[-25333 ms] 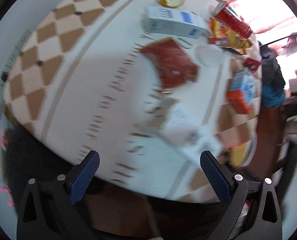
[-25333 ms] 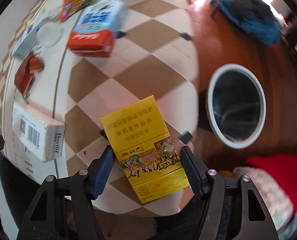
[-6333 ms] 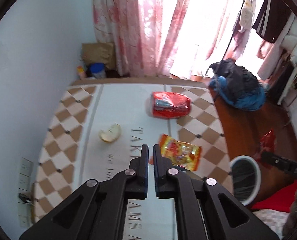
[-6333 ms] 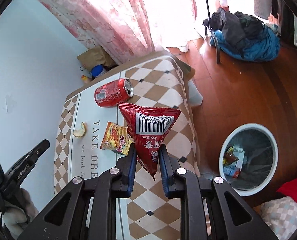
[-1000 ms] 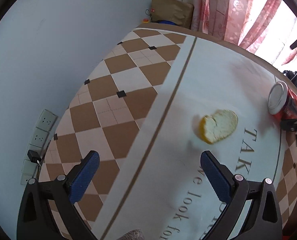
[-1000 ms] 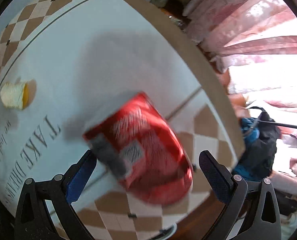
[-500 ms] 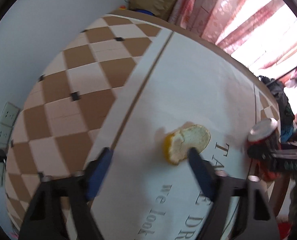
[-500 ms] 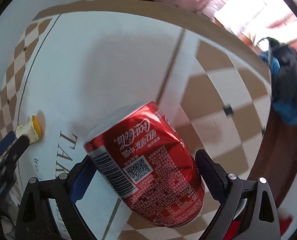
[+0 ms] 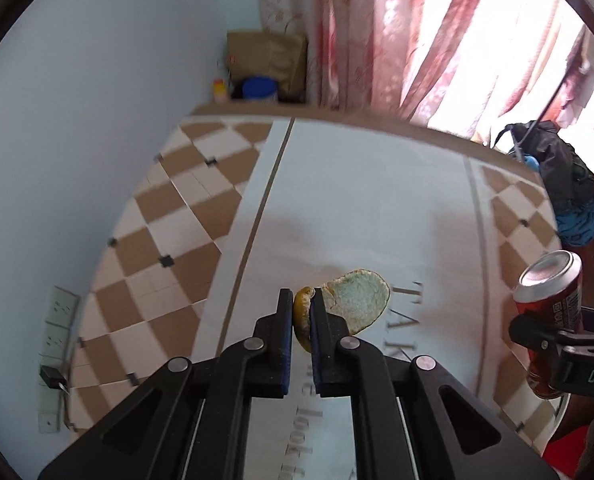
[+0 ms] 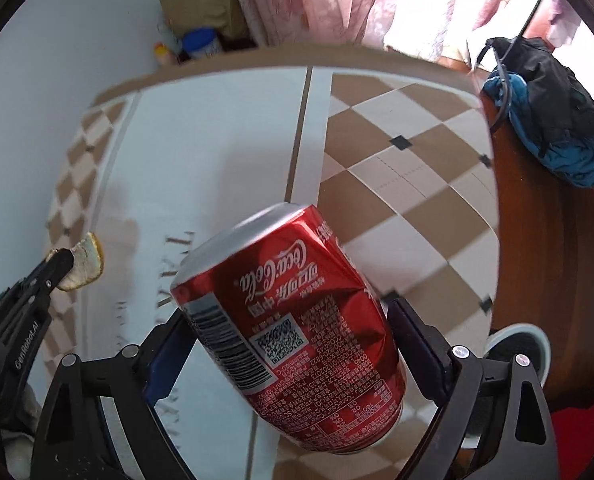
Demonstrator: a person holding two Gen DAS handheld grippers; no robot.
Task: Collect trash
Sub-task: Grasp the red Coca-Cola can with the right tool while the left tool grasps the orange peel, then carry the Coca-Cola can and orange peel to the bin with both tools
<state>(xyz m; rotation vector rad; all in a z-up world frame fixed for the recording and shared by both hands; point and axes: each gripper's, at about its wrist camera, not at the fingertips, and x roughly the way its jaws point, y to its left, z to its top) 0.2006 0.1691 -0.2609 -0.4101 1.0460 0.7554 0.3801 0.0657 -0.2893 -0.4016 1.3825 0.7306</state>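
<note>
My left gripper [image 9: 301,312] is shut on a piece of orange peel [image 9: 357,304], pinching its yellow edge while the pale inner side fans out to the right, just above the table. The same peel [image 10: 83,266] shows at the left of the right wrist view, at the tip of the left gripper. My right gripper [image 10: 289,344] is shut on a dented red cola can [image 10: 293,320], held tilted above the table. That can [image 9: 549,304] also appears at the right edge of the left wrist view. A white-rimmed bin [image 10: 517,346] stands on the floor at lower right.
The table [image 9: 357,208] has a white and brown checked cloth with lettering. A brown paper bag [image 9: 267,60] and a blue-lidded jar [image 9: 259,88] sit behind its far edge by pink curtains. A black and blue clothes heap [image 10: 553,112] lies on the wooden floor. Wall sockets [image 9: 59,340] are on the left.
My left gripper has shut on the orange peel and raised it off the cloth. My right gripper has lifted the cola can up and back from the table.
</note>
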